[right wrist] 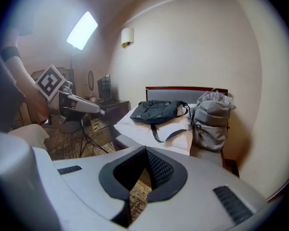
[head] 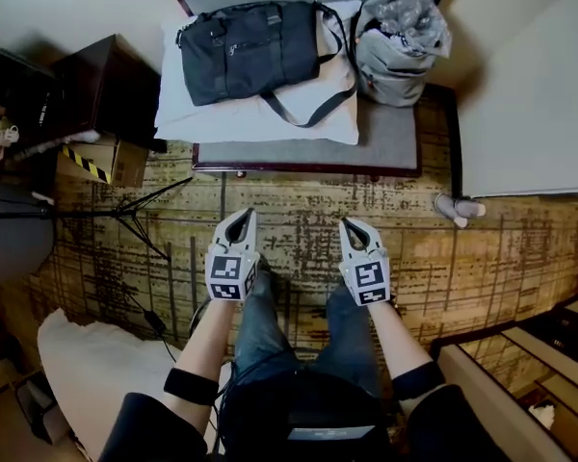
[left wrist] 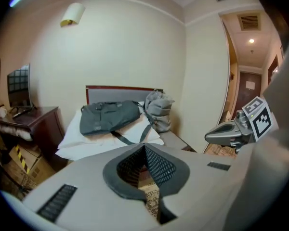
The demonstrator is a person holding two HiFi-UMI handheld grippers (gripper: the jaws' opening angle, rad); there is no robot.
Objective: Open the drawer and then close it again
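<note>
Above carpet (head: 482,258), left gripper (head: 239,221), right gripper (head: 355,229): jaws together.

Quick count: one bed (head: 395,135), one white pillow (head: 233,115), one dark duffel bag (head: 246,51), one grey backpack (head: 395,61), one tripod (head: 125,216), one cardboard box (head: 104,162), two hand-held grippers (head: 239,218) (head: 353,227).

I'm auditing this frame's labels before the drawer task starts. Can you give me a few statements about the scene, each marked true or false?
1. The left gripper is shut with nothing between its jaws. True.
2. The right gripper grips a drawer handle. False: it is shut and empty, held above the carpet.
3. The dark duffel bag lies on the white pillow. True.
4. The grey bag lies on the carpet. False: it sits on the bed, beside the duffel bag.
</note>
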